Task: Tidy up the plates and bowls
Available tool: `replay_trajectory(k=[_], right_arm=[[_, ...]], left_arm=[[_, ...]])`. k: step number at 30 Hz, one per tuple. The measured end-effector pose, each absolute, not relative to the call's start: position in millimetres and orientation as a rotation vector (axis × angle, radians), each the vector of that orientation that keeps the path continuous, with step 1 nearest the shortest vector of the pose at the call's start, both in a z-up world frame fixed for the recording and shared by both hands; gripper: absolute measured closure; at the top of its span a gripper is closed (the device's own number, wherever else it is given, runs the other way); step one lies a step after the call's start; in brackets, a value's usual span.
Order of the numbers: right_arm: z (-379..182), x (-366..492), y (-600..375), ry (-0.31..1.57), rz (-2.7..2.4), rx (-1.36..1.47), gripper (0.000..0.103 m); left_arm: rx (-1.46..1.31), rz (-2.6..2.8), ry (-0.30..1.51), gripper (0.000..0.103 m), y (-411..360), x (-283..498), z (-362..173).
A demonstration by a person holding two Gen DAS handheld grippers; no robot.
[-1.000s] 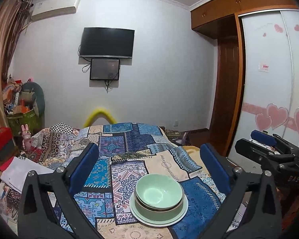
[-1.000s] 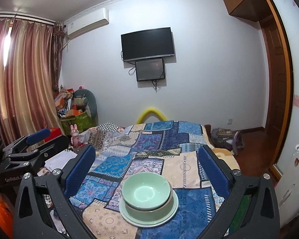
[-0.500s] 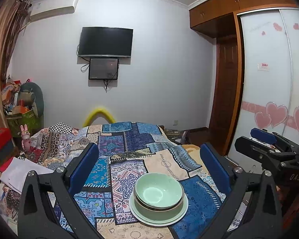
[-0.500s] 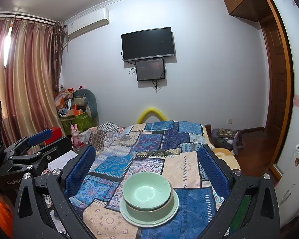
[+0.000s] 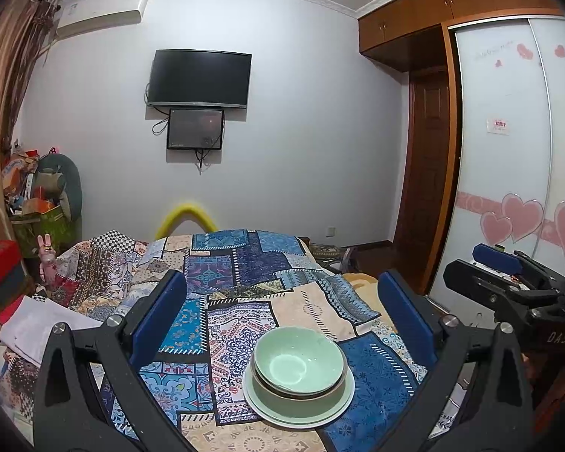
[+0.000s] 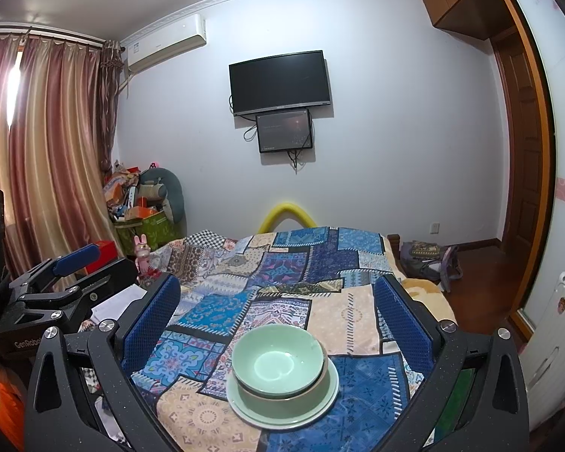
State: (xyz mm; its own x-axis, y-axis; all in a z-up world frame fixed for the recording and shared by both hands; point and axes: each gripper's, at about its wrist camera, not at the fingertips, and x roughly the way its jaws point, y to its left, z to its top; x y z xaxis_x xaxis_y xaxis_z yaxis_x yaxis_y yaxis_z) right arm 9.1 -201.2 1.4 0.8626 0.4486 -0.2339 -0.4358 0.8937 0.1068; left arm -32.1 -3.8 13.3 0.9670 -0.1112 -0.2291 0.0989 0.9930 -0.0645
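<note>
Two pale green bowls (image 5: pixel 299 365) sit nested, one inside the other, on a pale green plate (image 5: pixel 260 405). The stack rests on a patchwork cloth (image 5: pixel 241 301) over a table. In the right wrist view the bowls (image 6: pixel 278 363) and plate (image 6: pixel 245 405) show the same way. My left gripper (image 5: pixel 282 316) is open and empty, raised above and behind the stack. My right gripper (image 6: pixel 277 316) is open and empty too, held likewise. Each gripper shows at the edge of the other's view: the right one (image 5: pixel 508 275), the left one (image 6: pixel 56 278).
The cloth-covered surface (image 6: pixel 320 263) runs away toward a wall with a TV (image 5: pixel 199 79). A cluttered pile (image 6: pixel 139 203) and curtains (image 6: pixel 49 150) stand on the left. A wardrobe (image 5: pixel 508 150) and door (image 5: pixel 429 188) stand on the right. White papers (image 5: pixel 37 324) lie at the left edge.
Both grippers have drifted very slightly; the view shifts a little. The bowls and plate have not moved.
</note>
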Motion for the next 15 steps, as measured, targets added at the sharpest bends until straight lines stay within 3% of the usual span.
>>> replay_trajectory(k=[15], right_arm=[[2.5,9.3,-202.3,0.26,0.465,0.05,0.0]], left_arm=[[-0.058,-0.112,0.239,0.0,-5.8,-29.6,11.7]])
